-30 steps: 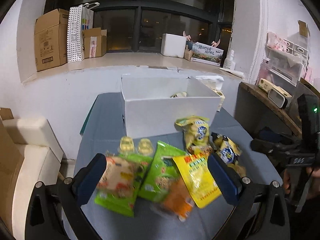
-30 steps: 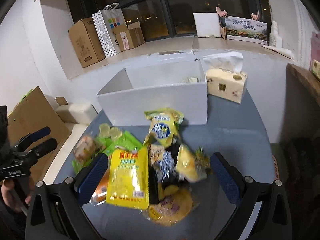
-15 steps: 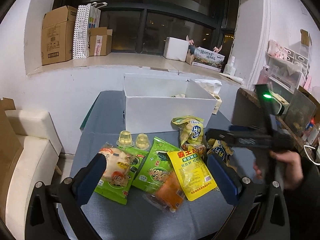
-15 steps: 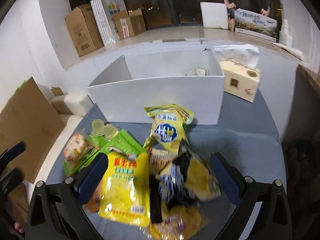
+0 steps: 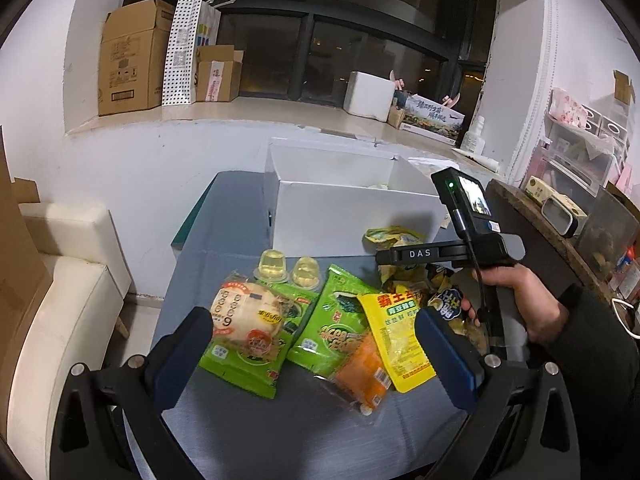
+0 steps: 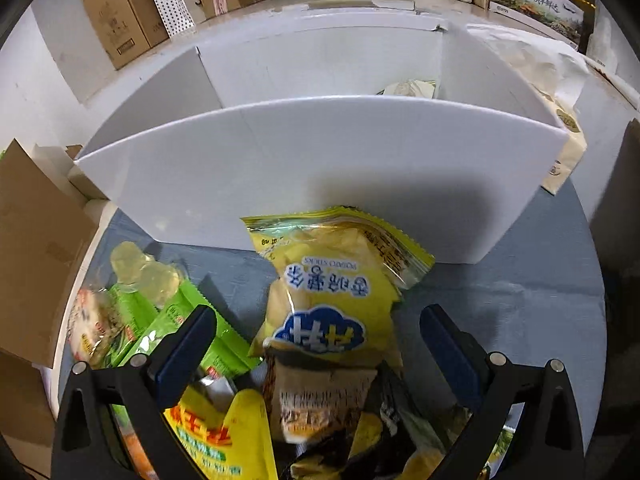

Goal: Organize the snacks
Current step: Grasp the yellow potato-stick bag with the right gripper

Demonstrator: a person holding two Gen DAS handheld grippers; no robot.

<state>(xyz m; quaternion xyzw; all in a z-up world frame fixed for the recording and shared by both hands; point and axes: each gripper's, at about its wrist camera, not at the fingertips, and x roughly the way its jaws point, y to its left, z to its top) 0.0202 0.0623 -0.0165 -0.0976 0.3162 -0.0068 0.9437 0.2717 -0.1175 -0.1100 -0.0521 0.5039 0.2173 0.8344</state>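
A pile of snack packs lies on the grey-blue table in front of a white open box (image 5: 352,216) (image 6: 320,160). My left gripper (image 5: 316,344) hovers open above a bun pack (image 5: 248,320), green packs (image 5: 336,328), a yellow pouch (image 5: 396,332) and an orange pack (image 5: 364,376). Two jelly cups (image 5: 288,270) stand behind them. My right gripper (image 6: 320,344) is open low over a yellow potato-stick bag (image 6: 332,288), its pads on either side and apart from it. In the left wrist view a hand (image 5: 520,300) holds that right gripper body (image 5: 452,252). One pack (image 6: 408,88) lies inside the box.
A tissue box (image 6: 564,128) stands right of the white box. A cream sofa (image 5: 56,280) and cardboard (image 6: 36,248) are to the left of the table. A wooden shelf (image 5: 540,216) with small items is on the right. Cartons (image 5: 132,76) sit on the window ledge.
My right gripper has moved forward and down, close over the yellow potato-stick bag. The left gripper has drawn back slightly and sees the right one reach in over the pile.
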